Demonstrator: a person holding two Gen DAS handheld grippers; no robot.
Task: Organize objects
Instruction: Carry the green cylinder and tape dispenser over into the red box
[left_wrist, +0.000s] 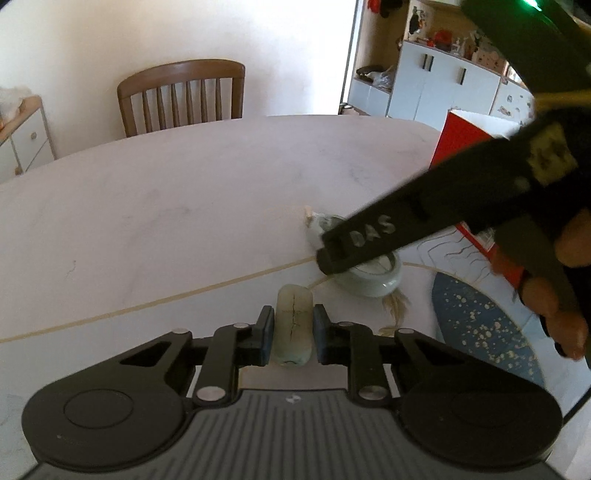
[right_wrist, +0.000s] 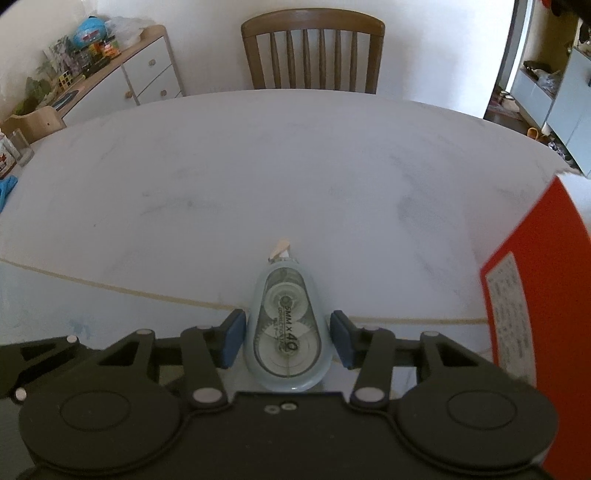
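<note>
In the left wrist view a pale, whitish stick-shaped object with a dark crack line lies on the white table. My left gripper is shut on it, with a blue pad pressing each side. Just beyond, a black finger of my right gripper reaches down over a pale blue correction tape. In the right wrist view the correction tape lies flat on the table, its tip pointing away. My right gripper is shut on it, both blue pads against its sides.
A red box stands close on the right, also the red box behind the right gripper. A blue speckled mat lies at the right. A wooden chair stands at the far edge. A hand holds the right gripper.
</note>
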